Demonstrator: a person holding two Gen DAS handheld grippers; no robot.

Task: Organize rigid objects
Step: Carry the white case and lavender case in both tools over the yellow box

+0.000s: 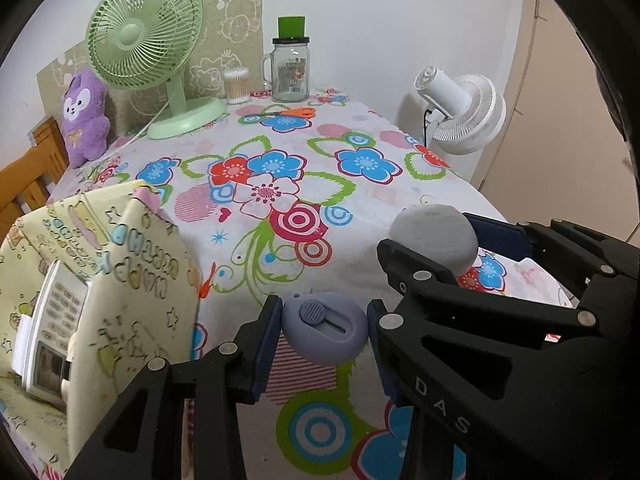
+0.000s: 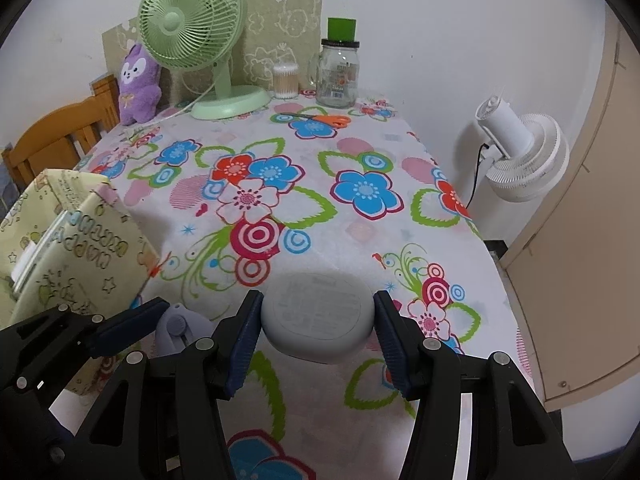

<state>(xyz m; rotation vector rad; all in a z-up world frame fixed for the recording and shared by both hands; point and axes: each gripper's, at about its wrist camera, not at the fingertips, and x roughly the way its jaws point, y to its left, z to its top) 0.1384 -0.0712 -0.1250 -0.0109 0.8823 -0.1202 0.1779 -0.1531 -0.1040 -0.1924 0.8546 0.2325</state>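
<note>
Pinching a purple slider case (image 1: 325,328) in my left gripper (image 1: 323,344); my right gripper (image 2: 318,340) clamps what looks like a grey puck (image 2: 318,318), both above the near tablecloth (image 2: 320,216).

A table under a flowered tablecloth (image 2: 360,240) carries a green desk fan (image 2: 192,16), purple plush (image 2: 138,84), cotton swabs (image 2: 285,80), glass jar (image 2: 338,76), orange scissors (image 2: 320,119) (lying flat) and a patterned fabric box (image 1: 132,280).

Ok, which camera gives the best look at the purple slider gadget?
Left wrist: the purple gadget sits centred between the left tongs, with its slider fully visible. On the right wrist view only part of it shows at lower left, cut off by tong arms.
</note>
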